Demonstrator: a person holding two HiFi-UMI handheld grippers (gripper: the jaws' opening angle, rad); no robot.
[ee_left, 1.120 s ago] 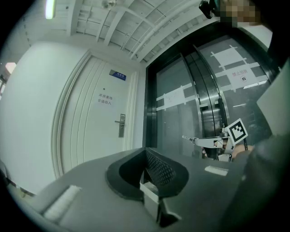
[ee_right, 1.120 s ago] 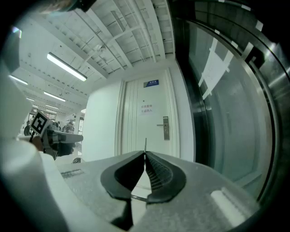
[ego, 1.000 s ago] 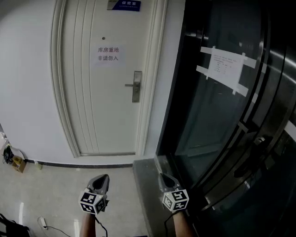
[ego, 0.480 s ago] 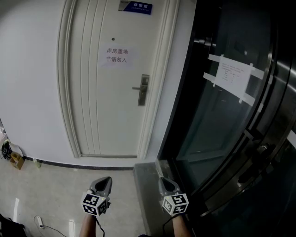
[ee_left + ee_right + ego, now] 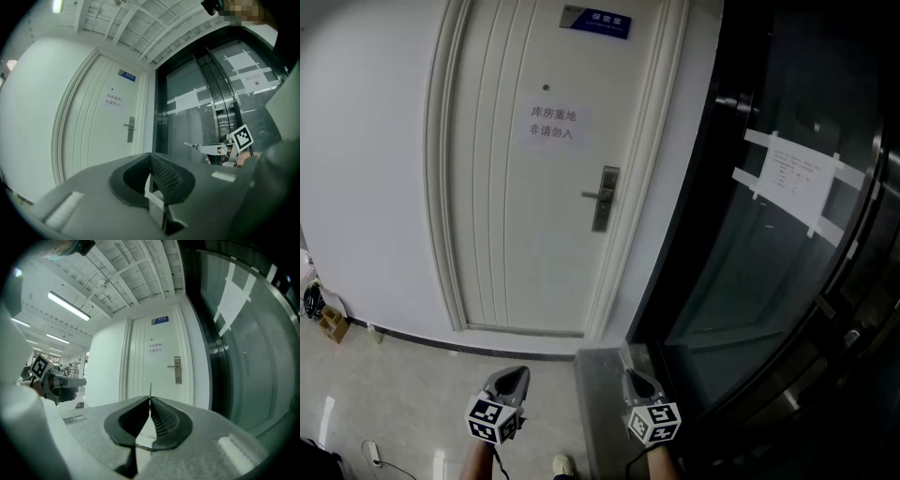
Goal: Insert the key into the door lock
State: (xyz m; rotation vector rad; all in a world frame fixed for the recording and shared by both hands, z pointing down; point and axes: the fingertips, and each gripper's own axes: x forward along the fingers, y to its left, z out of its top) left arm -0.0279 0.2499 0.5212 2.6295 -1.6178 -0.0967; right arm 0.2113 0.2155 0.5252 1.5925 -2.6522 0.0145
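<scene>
Nearer the white door (image 5: 516, 216) than a second ago, right gripper (image 5: 150, 403) fingers pinched on the key (image 5: 150, 391), left gripper (image 5: 151, 161) fingers closed empty, door lock (image 5: 603, 199) well ahead; risks twisting the thin blade in that pinch, or striking the lock off-line if approached askew.

An office-building corridor: white door (image 5: 516, 234) with blue nameplate (image 5: 595, 20), taped notice (image 5: 551, 124), glass doors (image 5: 741, 281).

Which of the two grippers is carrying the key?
The right gripper: a thin key blade sticks out between its shut jaws, pointing toward the white door. The left gripper is shut on nothing.
</scene>
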